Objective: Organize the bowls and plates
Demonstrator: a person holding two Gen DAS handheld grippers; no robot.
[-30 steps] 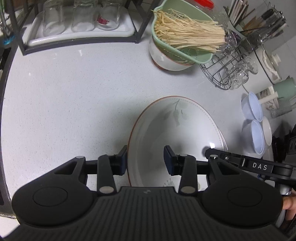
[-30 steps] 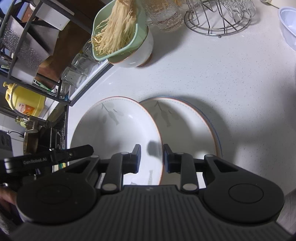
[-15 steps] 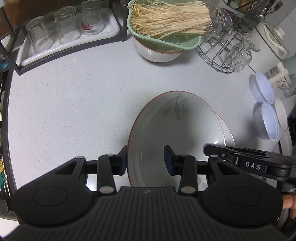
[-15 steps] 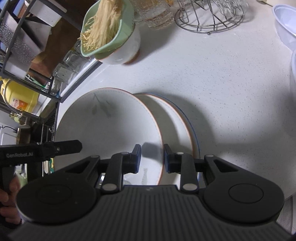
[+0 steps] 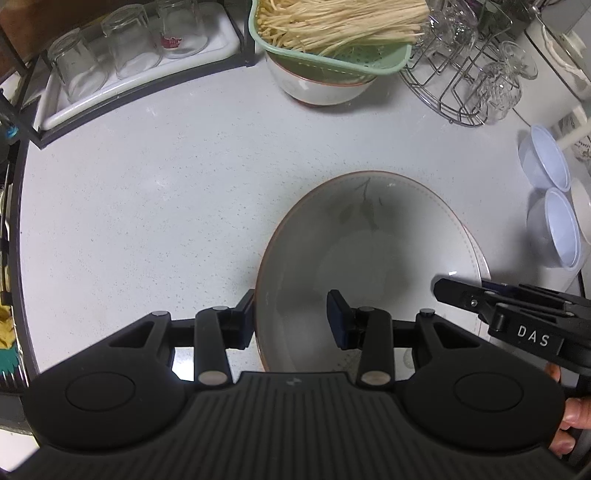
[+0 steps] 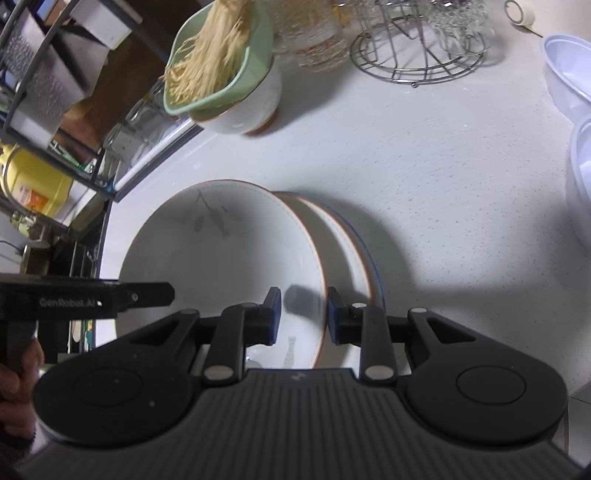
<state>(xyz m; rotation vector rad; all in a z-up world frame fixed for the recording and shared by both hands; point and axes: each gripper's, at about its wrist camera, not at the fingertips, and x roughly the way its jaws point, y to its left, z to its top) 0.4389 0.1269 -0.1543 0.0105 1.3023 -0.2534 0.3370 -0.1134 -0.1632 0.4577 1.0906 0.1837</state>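
The left gripper (image 5: pixel 291 317) sits across the left rim of the big leaf-painted bowl (image 5: pixel 369 266), 1 finger outside and 1 inside, but the inside finger looks to stand away from the wall, so I cannot tell if it is truly clamped. The right gripper (image 6: pixel 303 319) sits across the bowl's right rim with its fingers close together on the thin edge, and it looks clamped on it. The bowl (image 6: pixel 221 258) lies partly over 2 plates (image 6: pixel 351 251) on the white worktop (image 5: pixel 147 203), a little to their left. I think the step is to set the bowl down squarely onto the plates. To do it well, both hands should go together and keep the bowl flat, slide it until its rim lines up with the plates below, and only then let go. If 1 hand goes faster, the bowl could tip or slip out. Around it, starting at the left, are the rack of upside-down glasses (image 5: pixel 125 55), then the green strainer of thin mushrooms (image 5: pixel 332 33) sitting on a white bowl, then the wire glass stand (image 5: pixel 465 85), and at the far right 2 pale blue bowls (image 5: pixel 554 229). All are well apart from the stack, so nothing blocks the way; only the blue bowls are on the side to watch.
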